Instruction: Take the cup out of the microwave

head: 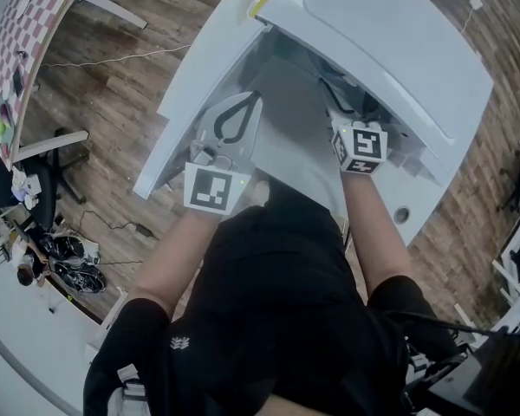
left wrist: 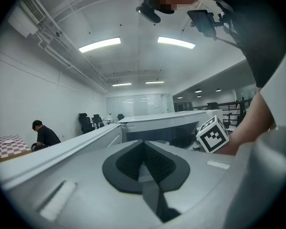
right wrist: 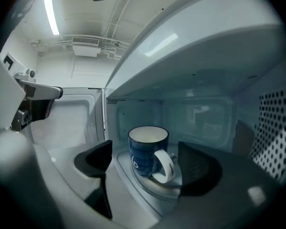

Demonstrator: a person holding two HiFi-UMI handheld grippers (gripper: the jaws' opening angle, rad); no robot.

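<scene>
A dark blue cup with a white handle stands upright on the glass turntable inside the white microwave. The handle points toward me. My right gripper is open at the microwave's mouth, with the cup just ahead between the two pads and apart from both. In the head view the right gripper reaches into the cavity under the microwave's top. The microwave door hangs open to the left. My left gripper is beside that door with its pads together and nothing held; its own view shows the left gripper shut, facing the microwave.
The perforated cavity wall is close on the right and the cavity roof is low overhead. A checkered table and a cluttered desk stand at the left on the wooden floor. A seated person is far off.
</scene>
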